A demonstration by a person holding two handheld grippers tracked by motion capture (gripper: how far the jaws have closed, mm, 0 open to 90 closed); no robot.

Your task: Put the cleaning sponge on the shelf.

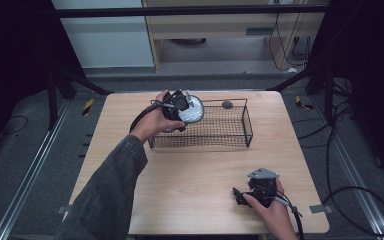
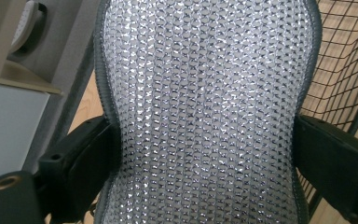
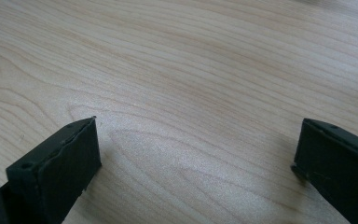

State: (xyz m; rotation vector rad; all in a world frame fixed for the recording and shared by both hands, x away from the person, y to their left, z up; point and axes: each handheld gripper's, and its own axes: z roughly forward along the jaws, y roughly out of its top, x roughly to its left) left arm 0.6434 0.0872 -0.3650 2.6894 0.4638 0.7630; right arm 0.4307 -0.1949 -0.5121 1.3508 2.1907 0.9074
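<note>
A round silvery mesh pad (image 1: 195, 111) with a grey rim hangs over the left end of a black wire basket (image 1: 230, 132). My left gripper (image 1: 181, 106) is shut on it. In the left gripper view the pad (image 2: 205, 93) is pinched between both black fingers (image 2: 81, 151) of the left gripper (image 2: 205, 158), with the basket's wire wall (image 2: 349, 60) at the right. My right gripper (image 1: 240, 196) rests low at the table's front right. In the right gripper view the right gripper (image 3: 196, 149) is open, with bare wood (image 3: 191, 56) between its jaws.
A small grey round object (image 1: 227, 104) lies on the wooden table (image 1: 195, 175) just behind the basket's far rim. Black cables trail on the floor to the right (image 1: 340, 150). Metal rails run along both sides of the table.
</note>
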